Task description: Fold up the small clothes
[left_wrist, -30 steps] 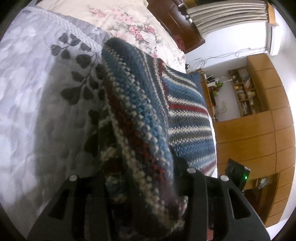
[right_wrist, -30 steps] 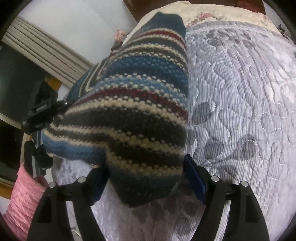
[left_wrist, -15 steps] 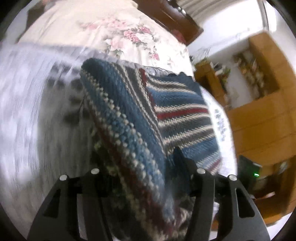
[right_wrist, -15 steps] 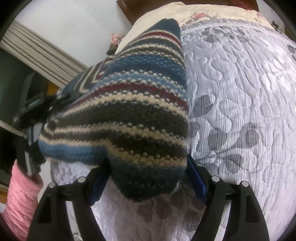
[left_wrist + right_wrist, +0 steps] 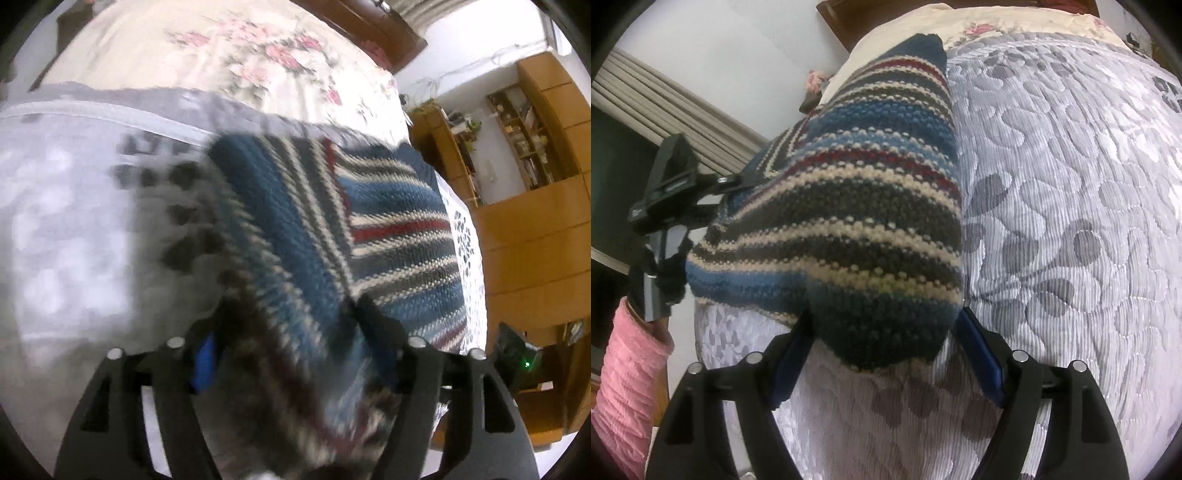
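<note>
Right wrist view: the right gripper (image 5: 886, 332) has its two blue-padded fingers (image 5: 982, 363) pinched onto a thick bunched end of the striped knit garment (image 5: 849, 221), bands of navy, cream, grey and dark red all plainly visible. The knit rises from that grip, held up off the grey quilted bedspread (image 5: 1071, 221), and runs away to the left, where the left gripper (image 5: 738, 181) reaches in from the side and meets the far edge of the fabric. A pink fuzzy sleeve (image 5: 628, 387) shows at the lower left, below that tool. Curtains (image 5: 665, 99) hang behind it, and a floral cover (image 5: 979, 26) peeks over the top of the bed.

Over to the left wrist view (a blurry one, mind you): the left gripper (image 5: 295, 343) has a fold of the striped knit garment (image 5: 388, 229) packed between its fingers (image 5: 380, 325), which are closed on the wool, a blue pad just showing on the left side. Beyond the grip, the garment spreads over the grey quilted bedspread (image 5: 66, 221), its stripes turning at a diagonal seam. The floral cover (image 5: 240, 62) lies further up the bed, and wooden cabinets (image 5: 535, 236) with open shelves stand off to the right.
</note>
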The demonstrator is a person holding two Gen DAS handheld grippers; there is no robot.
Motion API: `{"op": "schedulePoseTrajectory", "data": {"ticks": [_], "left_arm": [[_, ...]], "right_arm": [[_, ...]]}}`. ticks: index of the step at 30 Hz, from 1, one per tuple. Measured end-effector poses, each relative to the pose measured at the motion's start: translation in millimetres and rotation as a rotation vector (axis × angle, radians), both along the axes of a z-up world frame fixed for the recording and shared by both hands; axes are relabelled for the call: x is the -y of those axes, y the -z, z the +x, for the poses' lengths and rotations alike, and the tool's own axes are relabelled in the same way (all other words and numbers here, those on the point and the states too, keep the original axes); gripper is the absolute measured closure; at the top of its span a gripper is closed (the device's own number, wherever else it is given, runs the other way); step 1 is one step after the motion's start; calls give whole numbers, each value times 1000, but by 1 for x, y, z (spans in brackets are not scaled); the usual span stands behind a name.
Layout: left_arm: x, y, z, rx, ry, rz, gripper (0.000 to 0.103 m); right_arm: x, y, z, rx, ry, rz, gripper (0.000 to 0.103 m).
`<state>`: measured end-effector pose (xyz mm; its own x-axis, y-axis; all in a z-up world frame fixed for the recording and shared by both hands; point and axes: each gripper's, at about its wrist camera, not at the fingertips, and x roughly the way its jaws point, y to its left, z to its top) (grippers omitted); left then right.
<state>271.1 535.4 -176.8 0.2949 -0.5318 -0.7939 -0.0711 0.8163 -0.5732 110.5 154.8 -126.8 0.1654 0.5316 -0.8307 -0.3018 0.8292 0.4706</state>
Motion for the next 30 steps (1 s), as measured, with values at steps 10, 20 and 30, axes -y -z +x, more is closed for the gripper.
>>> {"op": "schedulePoseTrajectory", "data": {"ticks": [10,20,30], "left_arm": [[-30,-44,-70,106,-91,-11,36],[44,-23,-122,118,-89,27,45],[13,17,-136,33,-178,-1,51]], "right_arm": [[-4,-13,-11,3,-4,-5,24],[15,-31,-7,11,-16,24,24],[43,-35,9,-45,-29,130,24]]}}
